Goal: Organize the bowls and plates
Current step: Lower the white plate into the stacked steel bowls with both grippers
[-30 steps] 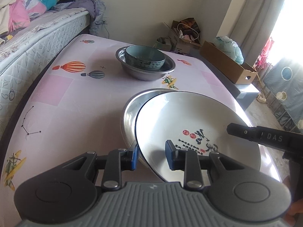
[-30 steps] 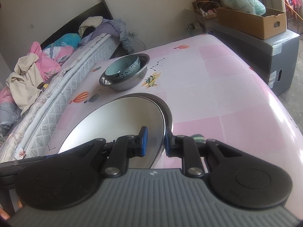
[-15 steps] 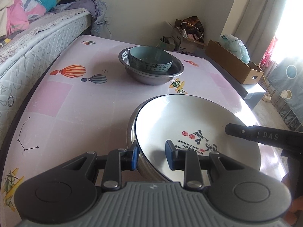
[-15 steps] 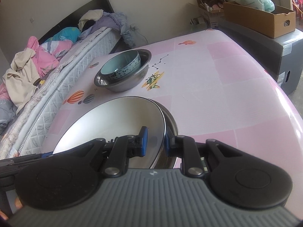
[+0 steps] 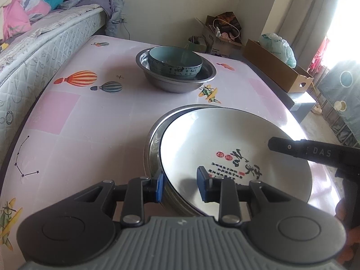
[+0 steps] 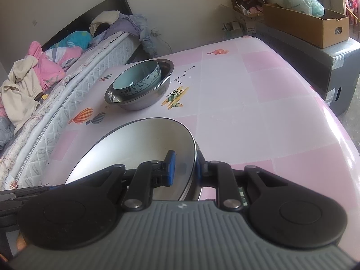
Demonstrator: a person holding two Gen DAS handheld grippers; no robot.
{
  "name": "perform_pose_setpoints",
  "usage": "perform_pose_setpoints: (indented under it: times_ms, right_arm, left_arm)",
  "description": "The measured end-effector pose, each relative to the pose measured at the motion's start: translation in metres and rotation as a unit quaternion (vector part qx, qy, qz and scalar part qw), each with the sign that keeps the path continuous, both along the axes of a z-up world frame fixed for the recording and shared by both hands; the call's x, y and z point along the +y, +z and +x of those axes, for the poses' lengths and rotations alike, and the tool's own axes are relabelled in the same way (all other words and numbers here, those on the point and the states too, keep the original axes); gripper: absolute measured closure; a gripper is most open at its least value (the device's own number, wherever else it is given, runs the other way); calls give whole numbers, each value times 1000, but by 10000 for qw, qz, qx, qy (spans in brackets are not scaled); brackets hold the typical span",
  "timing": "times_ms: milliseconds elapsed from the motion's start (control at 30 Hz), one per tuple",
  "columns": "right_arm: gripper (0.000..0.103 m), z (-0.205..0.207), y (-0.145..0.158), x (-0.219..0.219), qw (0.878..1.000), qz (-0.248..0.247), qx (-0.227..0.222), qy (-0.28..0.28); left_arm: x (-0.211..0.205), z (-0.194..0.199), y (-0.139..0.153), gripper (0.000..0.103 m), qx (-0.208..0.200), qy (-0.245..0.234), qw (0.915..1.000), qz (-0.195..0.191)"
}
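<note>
A white plate [image 5: 225, 139] with red and black calligraphy lies in a steel plate [image 5: 153, 144] on the pink table. My left gripper [image 5: 180, 185] straddles the near rims of both plates, its blue pads apart and not pressing. My right gripper [image 6: 183, 168] grips the white plate [image 6: 139, 148] by its right rim; the steel plate's edge [image 6: 199, 155] shows beside it. The right gripper's finger also shows in the left wrist view [image 5: 292, 148]. A teal bowl [image 5: 175, 61] sits inside a steel basin [image 5: 177, 83] farther back.
A bed with a quilted mattress [image 5: 38, 51] and piled clothes runs along the table's left side. Cardboard boxes [image 5: 276, 74] and a grey cabinet [image 6: 315, 67] stand beyond the table's far right edge. The basin also shows in the right wrist view [image 6: 144, 99].
The white plate has come down and settled into the steel plate. Both grippers moved forward and lower with it. The left gripper's pads have opened a little.
</note>
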State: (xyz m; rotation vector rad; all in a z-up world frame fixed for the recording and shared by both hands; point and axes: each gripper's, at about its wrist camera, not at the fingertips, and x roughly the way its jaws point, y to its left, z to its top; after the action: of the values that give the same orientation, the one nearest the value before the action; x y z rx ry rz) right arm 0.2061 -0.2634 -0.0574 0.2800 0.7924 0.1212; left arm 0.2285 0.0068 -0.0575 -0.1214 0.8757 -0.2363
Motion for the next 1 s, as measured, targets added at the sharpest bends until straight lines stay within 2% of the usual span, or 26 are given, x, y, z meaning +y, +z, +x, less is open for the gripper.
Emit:
perform_pose_setpoints:
  times_ms: [133,200,400,500,600,733,833,900,1000]
  right_arm:
    - [84,1,0,-4,10000,28,-16,-22]
    - [83,1,0,-5,10000,-41,-13,-66]
    - [83,0,0,-7,10000,-4,-66,-22]
    - [82,-2,5,-7,9999,-47,-150,-9]
    - [83,-7,10,-10,9997,-60,-237,-2]
    - [82,-17,11,-15,9997,-64,-233,-35]
    - [82,-24,8,-18,9998,-75,-180,-74]
    - [82,-29,6,-20,9998,-76,-139,-107]
    - [83,-33,3,-21,9998,-80,-86,-135]
  left_arm:
    - [0,1,0,72,98,-51,9999,-33]
    - [0,1,1,68,123,-31,9999,-83]
    - [4,-1,9,62,3,51,9999,-117]
    - [7,-3,11,57,-24,132,9999,56]
    - [12,-12,16,58,-253,117,9996,-27]
    - [9,-18,22,58,-440,105,9989,156]
    - [9,-15,17,58,-318,196,9990,226]
    - [10,-11,9,67,-172,280,9991,262]
    - [11,-9,0,74,-35,329,9991,274]
